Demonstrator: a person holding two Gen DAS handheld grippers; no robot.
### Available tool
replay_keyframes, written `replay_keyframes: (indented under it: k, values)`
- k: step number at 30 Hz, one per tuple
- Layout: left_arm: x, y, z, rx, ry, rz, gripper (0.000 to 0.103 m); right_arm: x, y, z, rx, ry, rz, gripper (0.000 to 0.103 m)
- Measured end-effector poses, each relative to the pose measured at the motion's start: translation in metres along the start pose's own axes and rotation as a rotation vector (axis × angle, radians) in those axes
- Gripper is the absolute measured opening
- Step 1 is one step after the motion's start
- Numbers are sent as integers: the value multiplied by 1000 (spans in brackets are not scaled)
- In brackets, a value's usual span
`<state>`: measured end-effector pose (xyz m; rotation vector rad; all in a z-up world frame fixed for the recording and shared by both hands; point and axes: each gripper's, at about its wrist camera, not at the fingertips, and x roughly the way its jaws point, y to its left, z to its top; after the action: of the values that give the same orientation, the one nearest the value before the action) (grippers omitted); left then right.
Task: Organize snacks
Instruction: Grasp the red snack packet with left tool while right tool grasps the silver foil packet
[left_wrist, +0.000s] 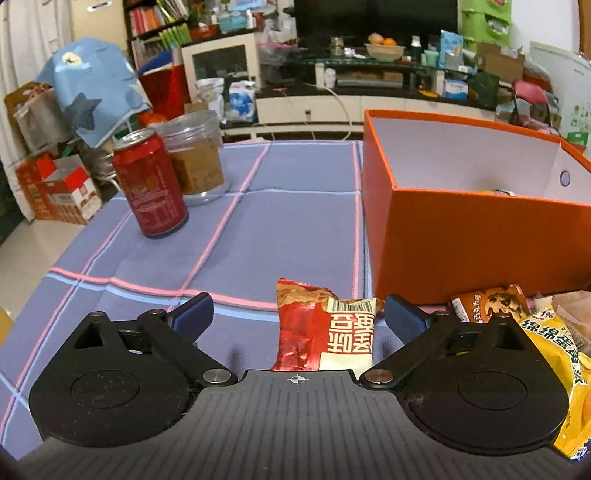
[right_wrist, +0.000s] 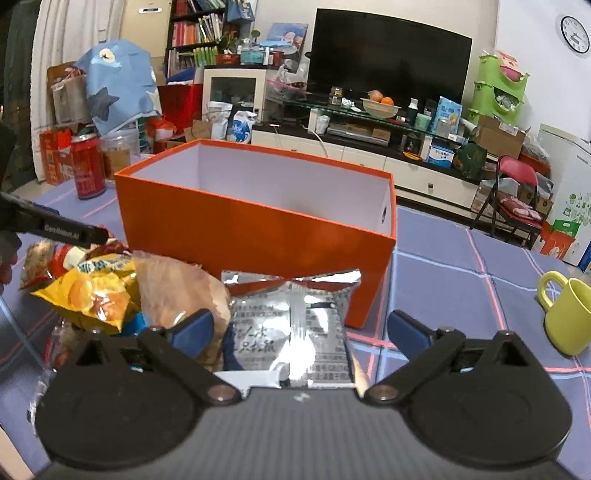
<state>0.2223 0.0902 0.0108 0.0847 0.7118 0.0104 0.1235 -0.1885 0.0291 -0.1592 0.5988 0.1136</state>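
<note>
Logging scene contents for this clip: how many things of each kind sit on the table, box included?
Snack packets in plain view: 5 (red, brown, yellow, clear, silver)
Red can: 1
Clear jar: 1
Orange box: 1
Yellow-green mug: 1
Total: 9

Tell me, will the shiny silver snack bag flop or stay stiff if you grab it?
The silver snack bag is thin crinkled foil, so it will probably bend and crackle. It looks puffy, so likely light. The glossy surface might slip between the open right gripper fingers.
</note>
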Motion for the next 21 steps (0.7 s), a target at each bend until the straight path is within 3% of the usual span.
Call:
replay_keyframes:
  k: [9,19,21]
  values:
    - [-1,10,-1,-34,18,-26,75,-3,2,-4,-2,-3,0,100]
    - [1,-1,-10,58,46,-53,72,2,-4,-5,24,17,20,100]
    - [4,0,-12,67,56,-52,69,6,-4,-5,32,36,35,94]
